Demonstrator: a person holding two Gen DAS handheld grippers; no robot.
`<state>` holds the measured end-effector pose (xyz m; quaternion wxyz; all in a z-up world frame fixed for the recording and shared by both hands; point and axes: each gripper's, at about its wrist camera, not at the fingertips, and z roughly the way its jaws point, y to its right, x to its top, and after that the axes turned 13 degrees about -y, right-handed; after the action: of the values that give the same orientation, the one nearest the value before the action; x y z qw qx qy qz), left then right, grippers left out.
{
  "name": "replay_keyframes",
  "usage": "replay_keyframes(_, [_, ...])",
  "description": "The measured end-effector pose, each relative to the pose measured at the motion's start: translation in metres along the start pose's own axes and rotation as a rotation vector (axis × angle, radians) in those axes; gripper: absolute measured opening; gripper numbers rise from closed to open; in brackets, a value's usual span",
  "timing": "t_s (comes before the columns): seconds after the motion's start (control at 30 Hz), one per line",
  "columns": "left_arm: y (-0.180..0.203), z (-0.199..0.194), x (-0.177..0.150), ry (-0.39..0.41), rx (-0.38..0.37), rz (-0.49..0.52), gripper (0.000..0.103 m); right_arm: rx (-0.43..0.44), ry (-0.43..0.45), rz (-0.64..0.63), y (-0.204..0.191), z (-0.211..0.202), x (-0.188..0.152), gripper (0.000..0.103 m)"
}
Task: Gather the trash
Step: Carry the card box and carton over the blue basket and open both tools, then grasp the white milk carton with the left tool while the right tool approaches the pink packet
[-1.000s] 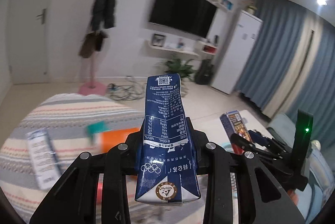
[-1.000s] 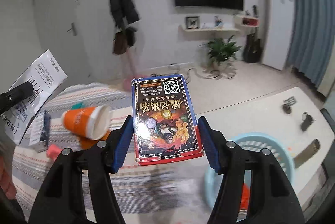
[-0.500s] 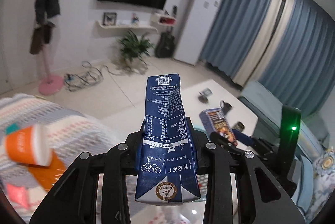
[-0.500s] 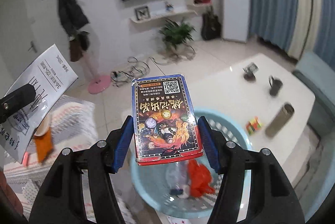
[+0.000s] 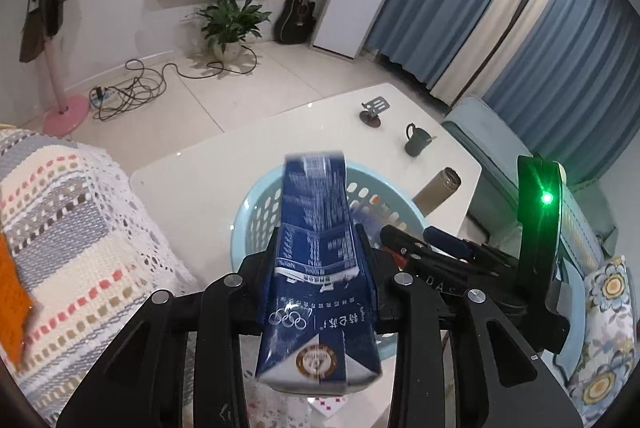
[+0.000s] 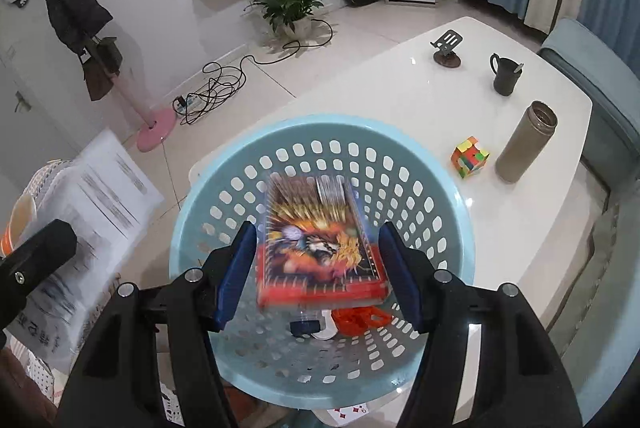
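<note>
My left gripper [image 5: 320,248] is shut on a dark blue milk carton [image 5: 318,268], held upright just before the light blue perforated basket [image 5: 256,199]. In the right wrist view my right gripper [image 6: 318,256] stands open above the basket [image 6: 448,211]. A red and orange card box [image 6: 320,248], blurred, sits between the blue pads [image 6: 236,268] with a gap on each side, over the basket's opening. Orange and dark scraps [image 6: 360,320] lie in the basket's bottom. The right gripper also shows in the left wrist view [image 5: 424,248].
The basket stands on a white table [image 6: 400,95] with a dark mug [image 6: 504,73], a metal flask [image 6: 526,141], a colour cube [image 6: 470,155] and a phone stand [image 6: 448,47]. A knitted striped throw [image 5: 80,248] lies left. Playing cards [image 6: 352,410] lie by the basket.
Both grippers have swung right from the striped throw to the basket. The right gripper's jaws have spread and the card box has come loose between them. The left still grips the carton.
</note>
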<state>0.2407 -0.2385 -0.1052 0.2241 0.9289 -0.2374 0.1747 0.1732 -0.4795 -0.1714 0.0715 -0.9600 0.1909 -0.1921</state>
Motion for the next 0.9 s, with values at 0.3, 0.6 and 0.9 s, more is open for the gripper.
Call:
replay_keyframes(0.3, [0.001,-0.021,-0.011,0.036,0.023,0.019,0.059,-0.004,0.007,-0.006,-0.004,-0.007,-0.006,0.064])
replay_keyframes(0.6, [-0.018,-0.059,-0.030,0.090,0.019,-0.024,0.059,0.007,0.049,-0.070,-0.038,-0.032,-0.016,0.064])
replay_keyframes(0.9, [-0.053,-0.128,-0.056,0.216,0.104,-0.088,0.061,0.073,0.122,-0.189,-0.103,-0.066,-0.026,0.064])
